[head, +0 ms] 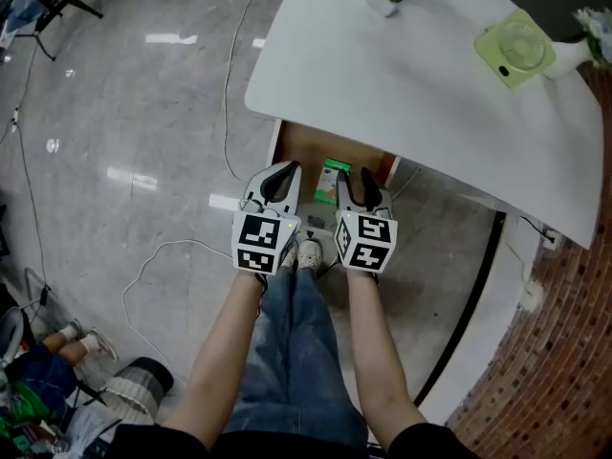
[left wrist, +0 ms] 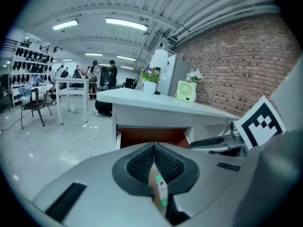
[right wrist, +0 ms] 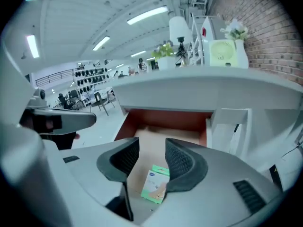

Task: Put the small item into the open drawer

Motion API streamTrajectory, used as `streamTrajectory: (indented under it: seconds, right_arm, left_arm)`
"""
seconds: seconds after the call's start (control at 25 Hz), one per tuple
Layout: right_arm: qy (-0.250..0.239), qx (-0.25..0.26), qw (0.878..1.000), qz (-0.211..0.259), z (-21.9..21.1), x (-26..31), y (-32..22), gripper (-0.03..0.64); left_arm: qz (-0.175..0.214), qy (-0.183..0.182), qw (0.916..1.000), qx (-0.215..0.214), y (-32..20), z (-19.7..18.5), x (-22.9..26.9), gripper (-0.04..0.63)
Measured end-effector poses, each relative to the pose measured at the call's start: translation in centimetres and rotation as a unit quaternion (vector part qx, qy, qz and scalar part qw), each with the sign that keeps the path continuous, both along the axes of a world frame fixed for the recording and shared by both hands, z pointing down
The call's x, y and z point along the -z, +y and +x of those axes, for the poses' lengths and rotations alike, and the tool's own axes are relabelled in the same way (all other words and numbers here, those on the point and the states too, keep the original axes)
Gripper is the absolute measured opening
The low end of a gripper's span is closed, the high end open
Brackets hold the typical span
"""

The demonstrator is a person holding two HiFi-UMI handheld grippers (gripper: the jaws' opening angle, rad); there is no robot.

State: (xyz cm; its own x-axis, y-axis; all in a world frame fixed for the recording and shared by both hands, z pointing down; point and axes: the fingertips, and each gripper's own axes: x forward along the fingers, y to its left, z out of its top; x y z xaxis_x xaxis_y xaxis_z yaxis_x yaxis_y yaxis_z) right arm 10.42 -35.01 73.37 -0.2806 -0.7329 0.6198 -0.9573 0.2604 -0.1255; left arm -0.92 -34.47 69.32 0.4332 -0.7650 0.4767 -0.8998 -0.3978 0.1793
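over the open drawer (head: 308, 151), both grippers are held side by side, jaws pointing toward its back wall.

left gripper (left wrist: 154, 150): jaws together, pads meeting along their upper edge, nothing between them. it sits above the drawer's left front corner.

right gripper (right wrist: 151, 148): jaws apart, pads clear of everything. it sits above the drawer's right front part.

box (right wrist: 155, 186): small, pale with a green edge. it lies flat on the drawer floor near the front, toward the right, below the right gripper's open jaws and not touching them. in the head view it shows in the gap between the two grippers.

edges:
- desk (head: 402, 84) edge overhangs the rear of the drawer; only the front part is open from above.
- drawer side walls are reddish brown; the floor is pale and bare behind the box.
- white panel (right wrist: 229, 126) of the desk stands just beside the drawer's right wall.

open room:
- left of the drawer, grey floor (head: 143, 113) lies open, crossed by a thin cable (head: 153, 256).
- right of the drawer, room is tight against the panel.
- at the drawer's front edge, the person's shoes (head: 308, 253) stand close.
- fan (head: 516, 51) stands on the desk, well apart from the drawer.
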Motion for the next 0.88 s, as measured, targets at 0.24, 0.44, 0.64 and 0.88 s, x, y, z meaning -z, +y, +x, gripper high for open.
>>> streamTrajectory:
  seconds: [0.24, 0.44, 0.64, 0.88]
  right_arm:
    - [-0.024, -0.041, 0.997, 0.062, 3.2, 10.4, 2.6, 0.081]
    - [-0.022, -0.070, 0.990, 0.120, 6.6, 19.4, 3.2, 0.011]
    - [-0.023, -0.083, 0.980, 0.181, 9.0, 27.9, 3.1, 0.003]
    - [-0.015, -0.089, 0.966, 0.242, 11.4, 35.1, 4.1, 0.002]
  left_arm:
    - [0.024, -0.009, 0.9996, -0.013, 1.1, -0.3, 8.2, 0.021]
    - [0.065, -0.013, 0.9976, -0.018, 1.1, 0.4, 16.5, 0.021]
    - [0.114, -0.012, 0.9932, -0.020, 0.5, 1.3, 24.6, 0.021]
    - [0.168, -0.011, 0.9854, -0.022, 0.4, 2.2, 31.7, 0.021]
